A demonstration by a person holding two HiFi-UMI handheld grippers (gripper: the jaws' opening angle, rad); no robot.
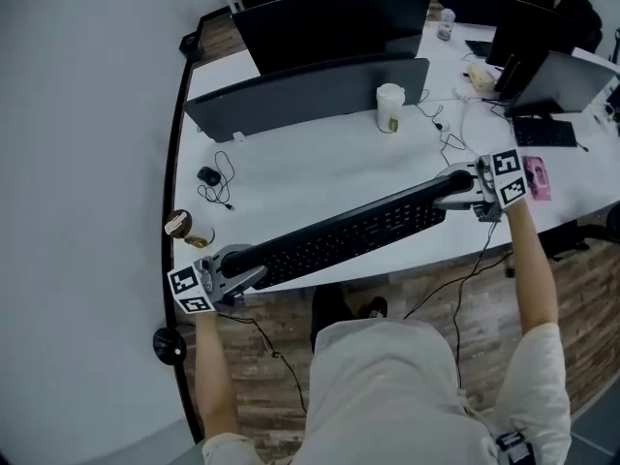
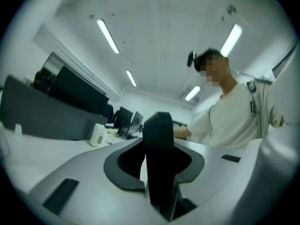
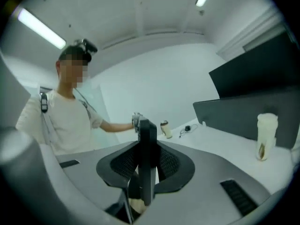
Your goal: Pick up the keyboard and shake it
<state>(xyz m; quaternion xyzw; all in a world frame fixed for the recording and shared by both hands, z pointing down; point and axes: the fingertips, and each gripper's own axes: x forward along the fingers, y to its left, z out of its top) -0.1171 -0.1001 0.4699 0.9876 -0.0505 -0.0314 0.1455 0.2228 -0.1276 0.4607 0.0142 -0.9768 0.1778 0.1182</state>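
Note:
The long black keyboard (image 1: 339, 235) is held by its two ends over the front edge of the white desk (image 1: 310, 163), with its keys facing up toward the head camera. My left gripper (image 1: 244, 271) is shut on its left end and my right gripper (image 1: 453, 194) is shut on its right end. In the left gripper view the keyboard (image 2: 160, 158) stands end-on between the grey jaws of the left gripper (image 2: 158, 177). The right gripper view shows the keyboard (image 3: 147, 153) the same way, clamped in the right gripper (image 3: 145, 172), with the far hand behind it.
On the desk stand two dark monitors (image 1: 329, 17), a white paper cup (image 1: 389, 108), a black mouse (image 1: 208, 175) with a loose cable, and a small brown cup (image 1: 182, 227) at the left edge. A second keyboard (image 1: 542, 132) and a laptop lie at the right.

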